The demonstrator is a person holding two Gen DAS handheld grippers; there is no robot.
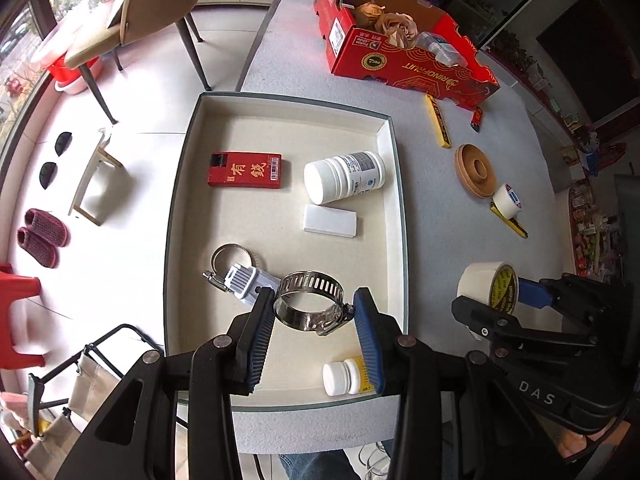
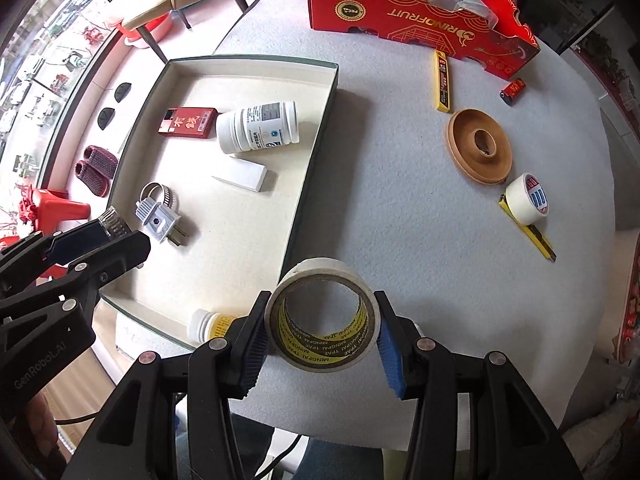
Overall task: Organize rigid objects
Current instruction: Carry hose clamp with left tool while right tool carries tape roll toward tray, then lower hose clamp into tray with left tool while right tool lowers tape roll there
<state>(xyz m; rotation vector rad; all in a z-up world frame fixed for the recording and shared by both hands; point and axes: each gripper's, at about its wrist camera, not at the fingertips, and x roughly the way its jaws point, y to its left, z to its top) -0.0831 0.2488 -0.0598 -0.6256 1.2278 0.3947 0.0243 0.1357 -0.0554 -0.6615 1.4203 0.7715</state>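
Observation:
A shallow tray lies on the grey table. It holds a red box, a large white bottle, a white block, a plug adapter, a small hose clamp and a small bottle. My left gripper is shut on a large metal hose clamp, held over the tray's near end. My right gripper is shut on a cream tape roll, held just right of the tray; it also shows in the left wrist view.
A red cardboard box with odds and ends stands at the back. On the table to the right lie a yellow cutter, a wooden ring, a small white tape roll on another cutter, and a small red item.

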